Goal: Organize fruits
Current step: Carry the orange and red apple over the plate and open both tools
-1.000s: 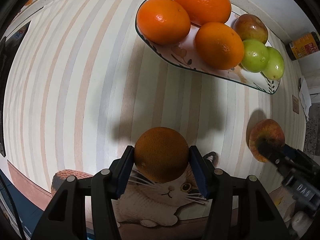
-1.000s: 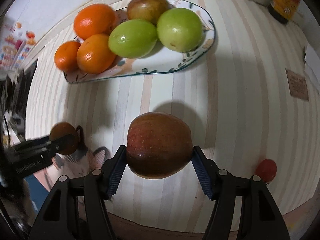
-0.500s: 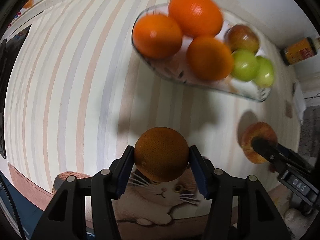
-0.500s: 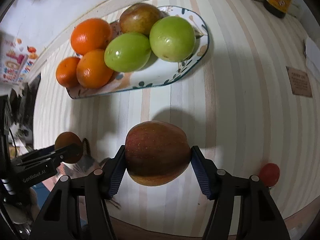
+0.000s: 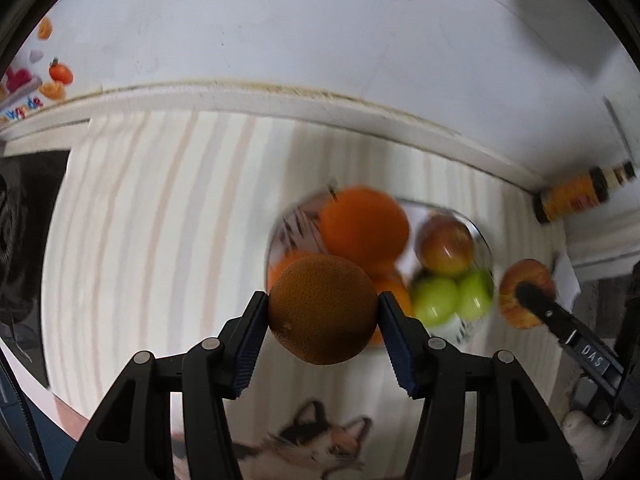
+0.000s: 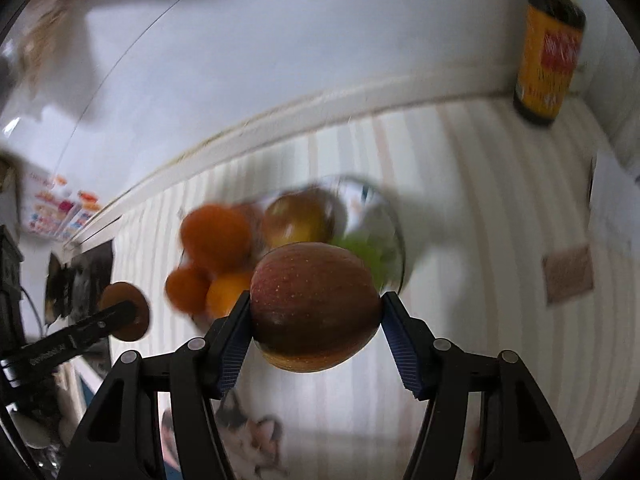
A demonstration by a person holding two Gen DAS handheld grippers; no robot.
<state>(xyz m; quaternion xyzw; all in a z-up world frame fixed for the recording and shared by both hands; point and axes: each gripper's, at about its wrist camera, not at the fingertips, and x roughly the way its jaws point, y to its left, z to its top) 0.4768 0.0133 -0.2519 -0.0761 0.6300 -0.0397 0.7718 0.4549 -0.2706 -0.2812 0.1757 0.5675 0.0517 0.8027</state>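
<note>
Left gripper clamped on a dull orange, right gripper clamped wider on a red apple, both carried clear of the striped tabletop, just ahead of and beyond each the blurred plate of oranges, green fruit, another apple.

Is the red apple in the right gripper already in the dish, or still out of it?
Out. The apple is clamped in the right gripper, apart from the dish of fruit behind it.
</note>
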